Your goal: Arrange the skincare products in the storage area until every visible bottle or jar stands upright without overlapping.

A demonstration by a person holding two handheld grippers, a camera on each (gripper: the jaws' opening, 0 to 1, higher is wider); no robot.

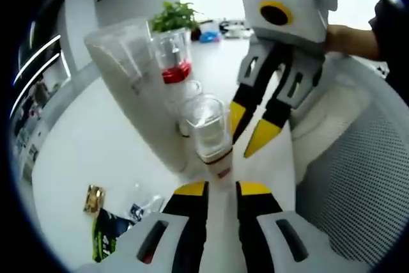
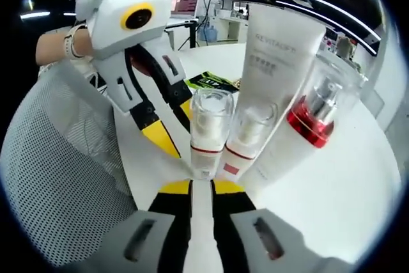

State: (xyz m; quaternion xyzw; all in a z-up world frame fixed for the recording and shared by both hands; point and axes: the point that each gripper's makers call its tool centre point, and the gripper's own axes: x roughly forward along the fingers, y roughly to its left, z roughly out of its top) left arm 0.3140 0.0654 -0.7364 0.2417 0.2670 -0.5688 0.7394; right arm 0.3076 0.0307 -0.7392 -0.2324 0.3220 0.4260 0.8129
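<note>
Four skincare items stand upright in a tight cluster on the white table [image 1: 96, 145]. They are a tall white tube [image 1: 134, 87] [image 2: 275, 62], a clear-capped pump bottle with a red collar [image 1: 174, 59] [image 2: 316, 110], and two small clear-capped bottles with red bands. One small bottle [image 1: 208, 126] [image 2: 209, 126] stands just beyond my left gripper [image 1: 222, 188] [image 2: 174, 126], which is open and empty. The other small bottle [image 1: 185, 94] [image 2: 250, 132] sits beside it. My right gripper [image 2: 202, 188] [image 1: 250, 131] is narrowly open, its tips close to the near bottle.
A white mesh surface [image 1: 358, 177] [image 2: 64, 177] curves along one side of the table. A green-and-black sachet [image 1: 105, 238] [image 2: 211, 81], a gold piece [image 1: 94, 199] and a clear wrapper [image 1: 144, 206] lie nearby. A potted plant [image 1: 174, 16] stands far back. A hand [image 1: 348, 39] holds the right gripper.
</note>
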